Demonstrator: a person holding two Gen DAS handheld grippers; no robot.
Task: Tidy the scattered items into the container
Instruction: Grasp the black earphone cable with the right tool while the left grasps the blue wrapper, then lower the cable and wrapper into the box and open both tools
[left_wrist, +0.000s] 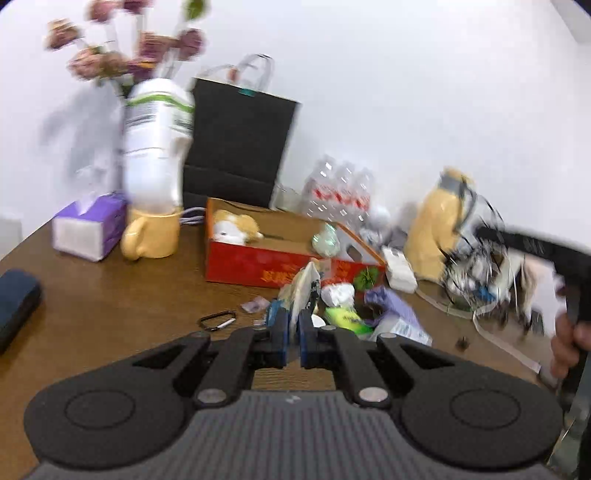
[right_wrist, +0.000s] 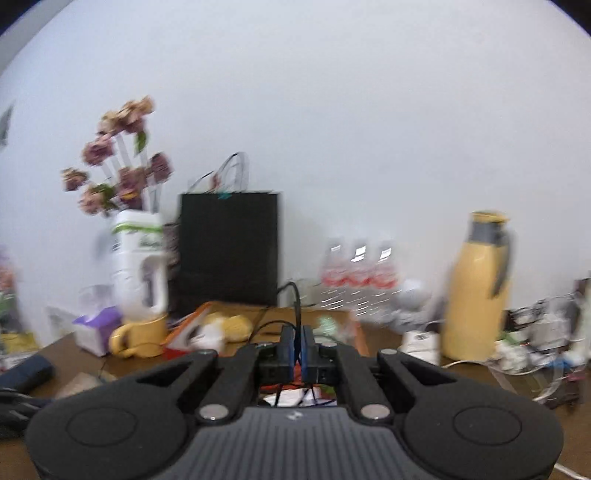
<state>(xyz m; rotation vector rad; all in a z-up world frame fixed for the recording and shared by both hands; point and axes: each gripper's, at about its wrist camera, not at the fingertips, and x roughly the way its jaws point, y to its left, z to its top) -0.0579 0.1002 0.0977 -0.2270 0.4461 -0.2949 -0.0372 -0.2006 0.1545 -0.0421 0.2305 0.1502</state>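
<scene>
1. Carrying stuff to the box looks like the step in hand: the left gripper (left_wrist: 293, 325) is clamped on a thin whitish packet (left_wrist: 303, 286) that stands up between its blue pads, above the pile of scattered items (left_wrist: 364, 314) on the counter (left_wrist: 110, 295).
2. The right gripper (right_wrist: 298, 341) is pinched together on a black cable (right_wrist: 295, 295) that loops up out of its tips.
3. The container, a red cardboard box (left_wrist: 266, 264), sits open just behind the pile with a plush toy (left_wrist: 236, 227) already inside.
4. Next move probably calls for getting each load over the open top before letting go; the cable could snag on clutter.
5. Pose: both grippers point a bit downward toward the box; the person's right hand (left_wrist: 567, 338) shows at the edge of the left view, wrapped around the handle. Both views are pretty blurry.
</scene>
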